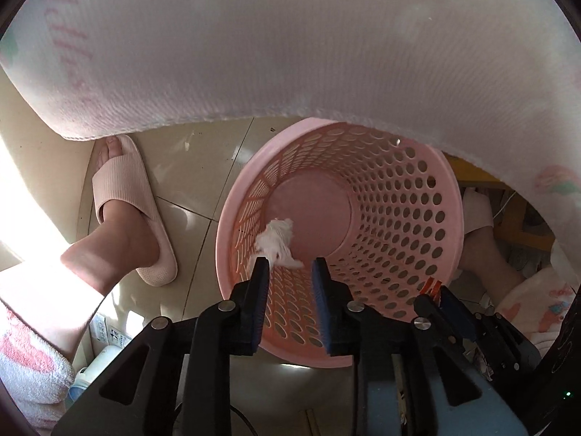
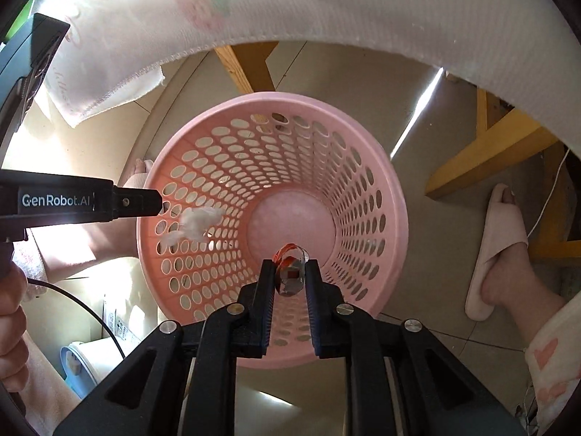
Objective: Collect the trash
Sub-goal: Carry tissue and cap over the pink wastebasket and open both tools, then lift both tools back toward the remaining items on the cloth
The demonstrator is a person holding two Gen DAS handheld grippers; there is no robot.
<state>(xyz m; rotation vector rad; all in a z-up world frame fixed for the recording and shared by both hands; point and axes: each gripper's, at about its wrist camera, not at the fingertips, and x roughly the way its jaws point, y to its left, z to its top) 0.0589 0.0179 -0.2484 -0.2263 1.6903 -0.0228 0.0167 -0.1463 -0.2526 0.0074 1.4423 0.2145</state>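
Hovering over the pink basket (image 2: 385, 189), in the middle of both frames, with both tools above its mouth. Left hand-held gripper (image 1: 290, 265) released, jaws apart, the white tissue wad (image 1: 277, 241) just beyond its left fingertip, apparently loose above the basket floor. Right hand-held gripper (image 2: 288, 267) clenched on a crumpled orange-and-clear wrapper (image 2: 290, 272), directly above the basket bottom, so only opening needed. Hard to tell whether the tissue touches the finger. Upper part hidden by white cloth (image 1: 290, 54).
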